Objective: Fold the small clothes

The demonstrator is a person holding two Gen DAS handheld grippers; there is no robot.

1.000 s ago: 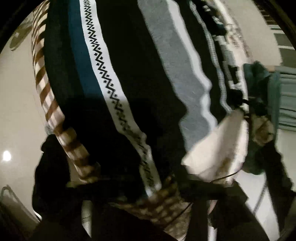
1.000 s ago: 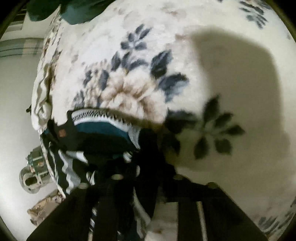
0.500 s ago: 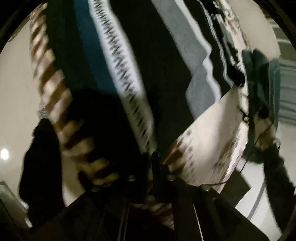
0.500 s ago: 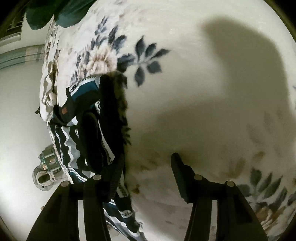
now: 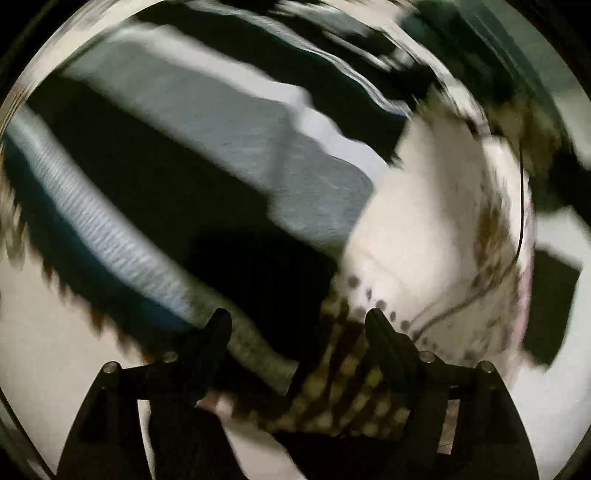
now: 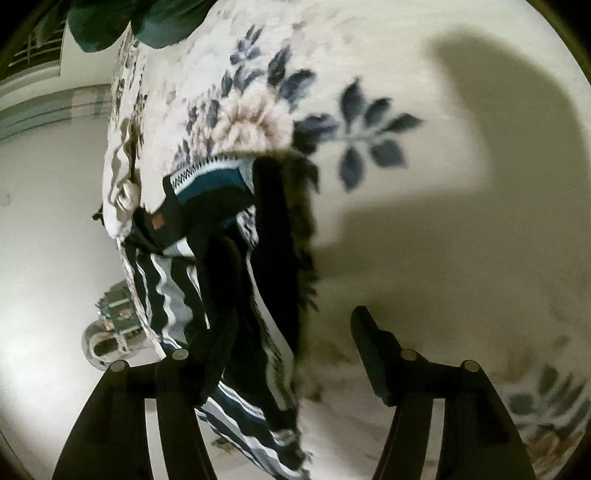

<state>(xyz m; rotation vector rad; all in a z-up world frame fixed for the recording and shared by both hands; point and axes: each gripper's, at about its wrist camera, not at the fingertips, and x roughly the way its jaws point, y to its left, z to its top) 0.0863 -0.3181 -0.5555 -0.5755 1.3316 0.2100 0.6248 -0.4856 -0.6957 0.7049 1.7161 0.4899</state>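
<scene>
A small striped garment (image 5: 207, 122) with black, grey, white and teal bands and a zigzag strip fills the blurred left wrist view. It lies on a cream floral blanket (image 6: 424, 229). My left gripper (image 5: 297, 321) points steeply down over its lower edge. Its jaws are opening, with black cloth and a brown checked trim (image 5: 343, 384) below the gap and no pad pressing. In the right wrist view the garment (image 6: 221, 258) lies folded at the blanket's left edge, its brown fringe (image 6: 306, 221) toward the middle. My right gripper (image 6: 291, 332) hangs over the fringe, jaws opening, gripping nothing.
A dark green cloth (image 6: 110, 22) lies at the blanket's far corner. The pale floor (image 6: 44, 229) runs along the left, with a round grey-green object (image 6: 110, 332) on it. A thin black cable (image 5: 521, 206) crosses the blanket's edge. A broad shadow (image 6: 498, 147) covers the blanket's right part.
The left gripper was shut half a second ago and now stands open; its view has rolled and shifted across the garment. The right jaws have widened and let the garment's edge go.
</scene>
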